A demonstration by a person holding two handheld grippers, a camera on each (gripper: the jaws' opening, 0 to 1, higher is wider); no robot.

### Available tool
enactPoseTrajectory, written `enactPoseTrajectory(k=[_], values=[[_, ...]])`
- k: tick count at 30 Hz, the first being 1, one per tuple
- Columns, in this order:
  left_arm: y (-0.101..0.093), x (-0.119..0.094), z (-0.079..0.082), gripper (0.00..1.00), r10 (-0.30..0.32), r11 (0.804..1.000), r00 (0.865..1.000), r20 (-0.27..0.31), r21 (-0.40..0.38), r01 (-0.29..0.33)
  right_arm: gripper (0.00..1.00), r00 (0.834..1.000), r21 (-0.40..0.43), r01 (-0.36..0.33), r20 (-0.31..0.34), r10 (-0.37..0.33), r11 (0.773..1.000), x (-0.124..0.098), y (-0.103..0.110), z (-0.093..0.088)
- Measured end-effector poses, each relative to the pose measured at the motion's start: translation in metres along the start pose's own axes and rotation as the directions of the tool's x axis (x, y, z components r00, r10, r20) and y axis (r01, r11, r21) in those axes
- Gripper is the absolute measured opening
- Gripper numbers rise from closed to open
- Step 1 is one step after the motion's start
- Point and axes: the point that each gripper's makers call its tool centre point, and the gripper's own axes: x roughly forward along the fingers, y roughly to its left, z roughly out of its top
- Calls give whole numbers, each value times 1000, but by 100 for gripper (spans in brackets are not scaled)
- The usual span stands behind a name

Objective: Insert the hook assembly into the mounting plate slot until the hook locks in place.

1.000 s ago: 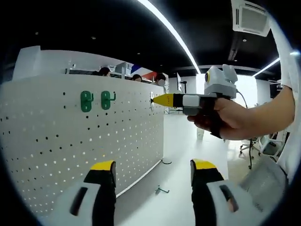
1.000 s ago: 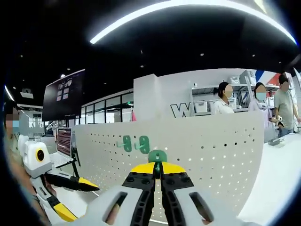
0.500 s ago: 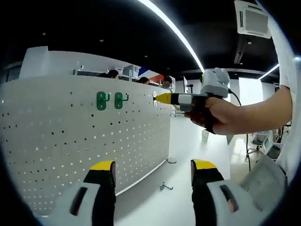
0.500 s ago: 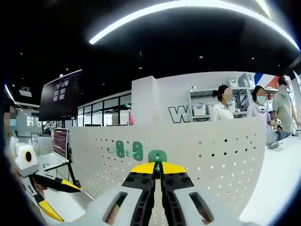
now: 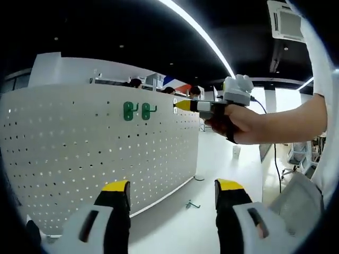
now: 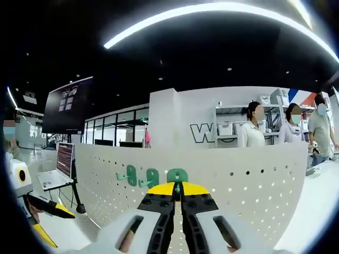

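The white pegboard [image 5: 95, 159] stands upright on the table, two green hooks [image 5: 136, 110] hung near its top. The right gripper [image 6: 178, 186], jaws pinched on a third green hook [image 6: 177, 175], presses it against the board, closer than a second ago. The left gripper [image 5: 172, 186] is spread, holding nothing.

The left gripper view looked obliquely along the pegboard [image 5: 100, 159], which stretched from 9 toward 1 o'clock. The right gripper view faced the pegboard [image 6: 249, 190] squarely, very near. Both shared the mounted green hooks [image 5: 136, 110] [image 6: 142, 177].
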Motion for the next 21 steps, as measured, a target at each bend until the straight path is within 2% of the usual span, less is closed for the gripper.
enactPoseTrajectory(k=[11, 21], values=[[9, -18, 2, 66, 38, 999, 999, 14, -13, -37, 1, 1000, -40, 7, 15, -6, 999, 17, -1, 5], [18, -31, -1, 66, 74, 997, 997, 11, -28, -74, 1, 1000, -44, 15, 15, -15, 999, 24, -1, 3]])
